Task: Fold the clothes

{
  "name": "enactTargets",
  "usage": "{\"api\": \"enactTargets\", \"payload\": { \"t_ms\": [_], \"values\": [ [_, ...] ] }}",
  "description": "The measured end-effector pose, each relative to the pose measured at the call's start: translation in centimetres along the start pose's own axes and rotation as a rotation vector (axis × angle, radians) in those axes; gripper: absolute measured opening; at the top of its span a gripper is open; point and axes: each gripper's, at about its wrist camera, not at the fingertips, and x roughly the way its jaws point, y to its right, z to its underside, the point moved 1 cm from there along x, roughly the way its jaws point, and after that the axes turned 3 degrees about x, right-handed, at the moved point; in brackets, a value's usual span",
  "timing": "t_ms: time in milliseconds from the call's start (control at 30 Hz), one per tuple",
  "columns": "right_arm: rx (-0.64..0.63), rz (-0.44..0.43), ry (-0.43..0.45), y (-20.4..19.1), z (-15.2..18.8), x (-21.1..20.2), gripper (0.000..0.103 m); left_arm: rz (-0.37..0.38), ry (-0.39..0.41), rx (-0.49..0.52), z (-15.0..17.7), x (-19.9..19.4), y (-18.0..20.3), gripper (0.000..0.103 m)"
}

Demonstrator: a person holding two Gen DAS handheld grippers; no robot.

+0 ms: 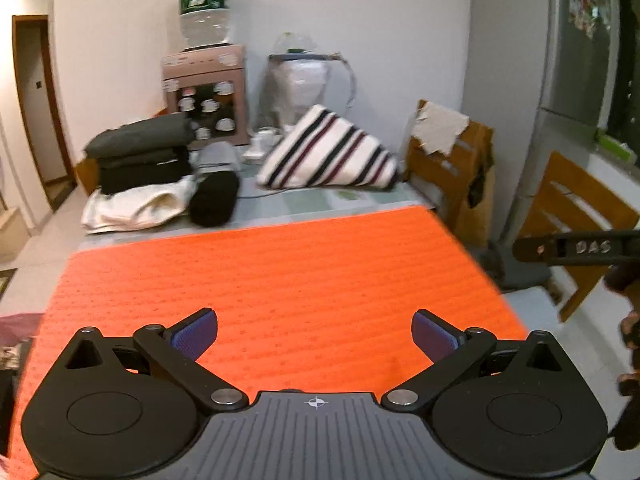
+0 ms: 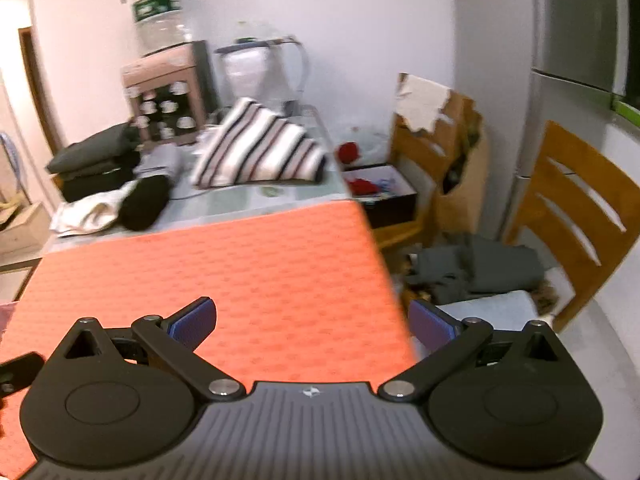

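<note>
My left gripper (image 1: 315,336) hangs open over the near part of an orange mat (image 1: 280,280), nothing between its blue pads. My right gripper (image 2: 312,326) is open too, over the mat's (image 2: 208,280) right edge, also holding nothing. Folded clothes lie at the table's far end: a striped white garment (image 1: 328,156) (image 2: 260,148), a dark folded stack (image 1: 140,156) (image 2: 96,160), a cream cloth (image 1: 136,206) (image 2: 92,210) and a black roll (image 1: 214,198) (image 2: 146,200). A heap of grey clothes (image 2: 476,268) sits on a seat to the right of the table. The right gripper's black arm (image 1: 576,248) shows at the left wrist view's right edge.
A water dispenser box with a big bottle (image 1: 204,80) and a plastic-wrapped pitcher (image 1: 308,84) stand against the back wall. Wooden chairs (image 2: 576,216) (image 1: 448,160) and a grey fridge (image 2: 576,28) are on the right. A box with red items (image 2: 380,192) sits beside the table.
</note>
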Motion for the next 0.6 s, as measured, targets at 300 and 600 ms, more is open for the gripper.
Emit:
{"api": "enactTargets", "payload": {
  "t_ms": [300, 600],
  "values": [
    [-0.036, -0.079, -0.024, -10.7, 1.5, -0.5, 0.103, -0.047, -0.009, -0.033, 0.7, -0.9, -7.6, 0.103],
    [-0.114, -0.117, -0.016, -15.2, 0.4, 0.9, 0.103, -0.091, 0.0, -0.077, 1.0, -0.2, -11.1, 0.103]
  ]
}}
